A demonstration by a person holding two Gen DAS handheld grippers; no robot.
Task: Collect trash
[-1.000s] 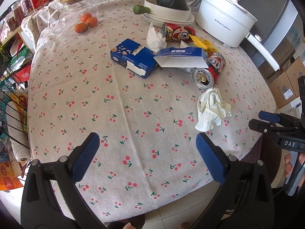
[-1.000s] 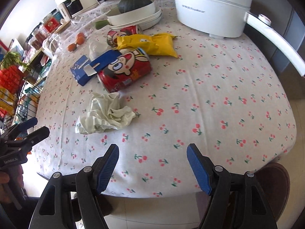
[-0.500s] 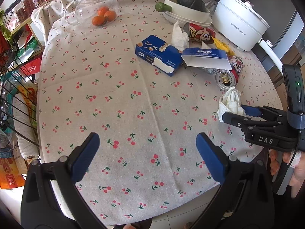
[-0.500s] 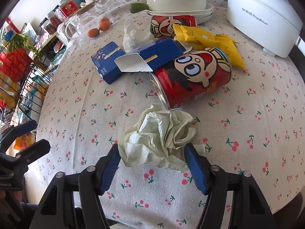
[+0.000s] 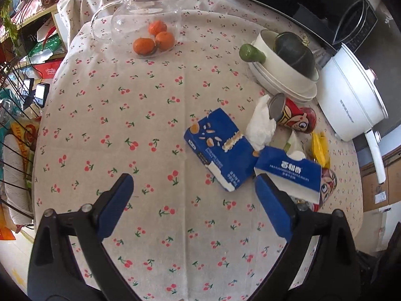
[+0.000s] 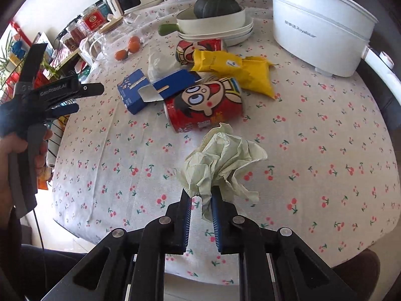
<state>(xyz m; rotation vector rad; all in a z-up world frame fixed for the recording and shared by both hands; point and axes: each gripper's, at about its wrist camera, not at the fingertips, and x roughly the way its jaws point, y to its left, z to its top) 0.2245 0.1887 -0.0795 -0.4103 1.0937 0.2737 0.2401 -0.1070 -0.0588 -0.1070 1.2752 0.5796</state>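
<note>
My right gripper (image 6: 201, 195) is shut on a crumpled pale-green paper napkin (image 6: 220, 158), pinching its near edge over the cherry-print tablecloth. Beyond it lie a red cartoon can (image 6: 204, 105) on its side, a yellow wrapper (image 6: 233, 69), a second red can (image 6: 198, 49), a white tissue (image 6: 156, 64) and two torn blue cartons (image 6: 132, 91). My left gripper (image 5: 193, 188) hovers wide apart above the cloth, its jaws closing slightly with nothing between them. The flat blue carton (image 5: 216, 148) lies just beyond its fingertips, and the opened carton (image 5: 290, 175) sits by the right finger.
A glass jug (image 5: 140, 17) with oranges (image 5: 153, 41) stands at the far left. Stacked white dishes holding a dark squash (image 5: 293, 55) and a white electric pot (image 5: 356, 92) line the back right. A wire rack (image 5: 12, 115) stands off the table's left edge.
The right gripper went from open, to straddling the napkin, to shut on it. The left gripper slid forward over the table toward the blue cartons.
</note>
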